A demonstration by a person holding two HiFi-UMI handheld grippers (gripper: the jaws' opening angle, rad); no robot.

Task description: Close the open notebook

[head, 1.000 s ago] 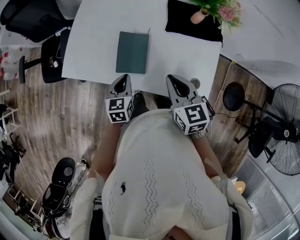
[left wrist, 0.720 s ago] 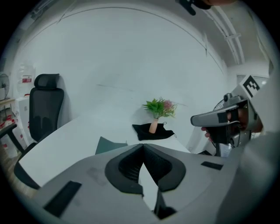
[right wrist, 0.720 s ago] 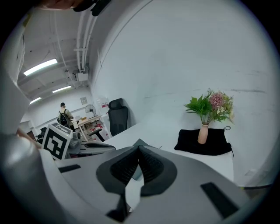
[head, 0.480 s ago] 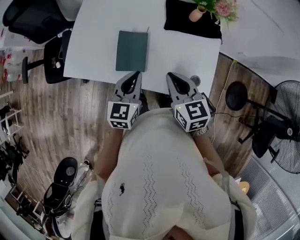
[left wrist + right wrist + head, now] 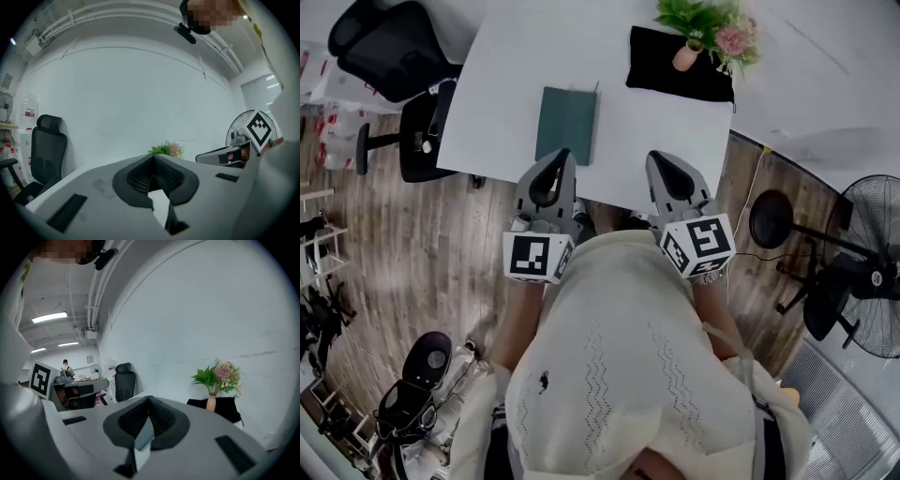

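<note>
There is one notebook (image 5: 566, 125) here, dark green. It lies flat and shut on the near-left part of the one white table (image 5: 647, 131), cover up. Its long axis runs away from the person, from the table's near edge toward the far one, about square with the table's sides. A thin dark strip pokes out past its far right corner; I can't tell what that is. There are two grippers, one in each hand. The left gripper (image 5: 563, 155) has its jaws clenched together on nothing, its tip just short of the notebook's near edge in the head view. The right gripper (image 5: 655, 157) is closed and empty too, beside the left one and over the table's near edge. Neither touches the notebook. Farther back on the right lies one black cloth (image 5: 670, 70) with one vase (image 5: 685, 56) of flowers on it. Two black chairs (image 5: 382, 45) stand off the table's left end, and one fan (image 5: 874, 281) stands on the floor at the right.
</note>
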